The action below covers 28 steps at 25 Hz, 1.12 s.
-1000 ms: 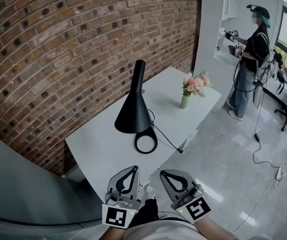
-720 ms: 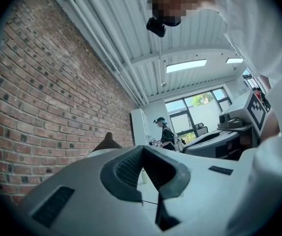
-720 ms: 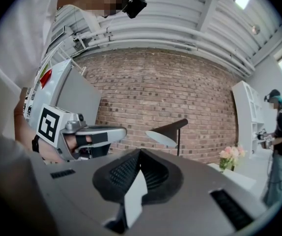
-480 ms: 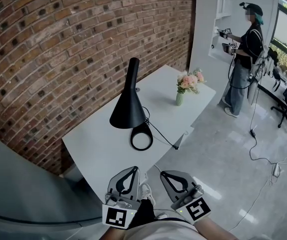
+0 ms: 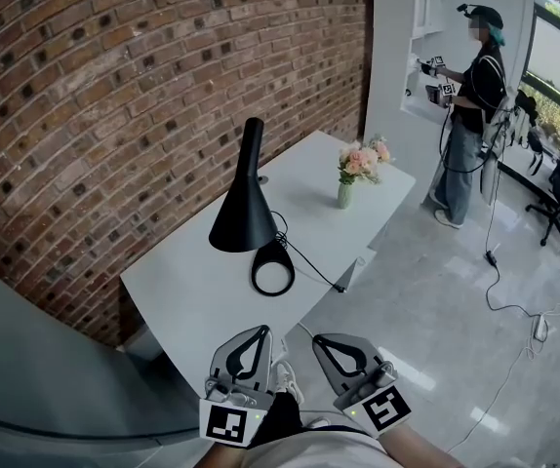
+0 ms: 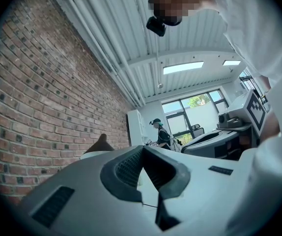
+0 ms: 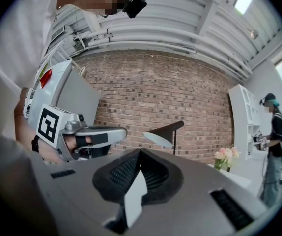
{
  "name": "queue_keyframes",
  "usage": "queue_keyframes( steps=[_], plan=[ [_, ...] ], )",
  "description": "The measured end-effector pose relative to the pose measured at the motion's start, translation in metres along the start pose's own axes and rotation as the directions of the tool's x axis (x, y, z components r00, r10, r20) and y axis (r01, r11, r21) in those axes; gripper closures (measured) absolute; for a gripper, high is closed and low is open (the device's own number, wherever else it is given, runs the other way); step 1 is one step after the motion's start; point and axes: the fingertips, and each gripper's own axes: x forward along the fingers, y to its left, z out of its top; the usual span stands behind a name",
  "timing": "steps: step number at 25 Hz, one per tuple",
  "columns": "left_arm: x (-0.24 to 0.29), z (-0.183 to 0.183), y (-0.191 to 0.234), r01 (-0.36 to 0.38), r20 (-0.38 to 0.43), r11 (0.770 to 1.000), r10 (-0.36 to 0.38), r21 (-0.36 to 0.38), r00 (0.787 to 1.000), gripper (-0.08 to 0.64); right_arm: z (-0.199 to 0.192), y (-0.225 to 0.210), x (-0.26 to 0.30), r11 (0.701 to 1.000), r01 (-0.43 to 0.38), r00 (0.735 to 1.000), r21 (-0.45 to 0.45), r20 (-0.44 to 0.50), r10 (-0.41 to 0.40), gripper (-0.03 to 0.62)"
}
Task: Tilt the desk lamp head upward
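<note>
Desk lamp (image 5: 244,217) stands on the table (image 5: 182,295); left hand-held gripper (image 5: 260,329) and right hand-held gripper (image 5: 318,338) closed, empty.

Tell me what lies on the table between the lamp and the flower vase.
In the head view, only bare white table separates the lamp from the flower vase, apart from the lamp's black cord trailing toward the table's edge.

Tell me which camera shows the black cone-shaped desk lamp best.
Head view: the whole black cone-shaped desk lamp, shade to ring base, stands on the white table. Right gripper view shows shade and stem; left gripper view only its dark tip.
</note>
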Motion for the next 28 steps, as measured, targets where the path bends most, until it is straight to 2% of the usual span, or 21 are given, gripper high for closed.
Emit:
queue_keyframes(
  steps=[28],
  plan=[
    [0.0, 0.001, -0.024, 0.052, -0.011, 0.999, -0.052, 0.002, 0.999, 0.552, 0.001, -0.004, -0.024, 0.999, 0.042, 0.999, 0.01, 0.014, -0.042, 0.575]
  ],
)
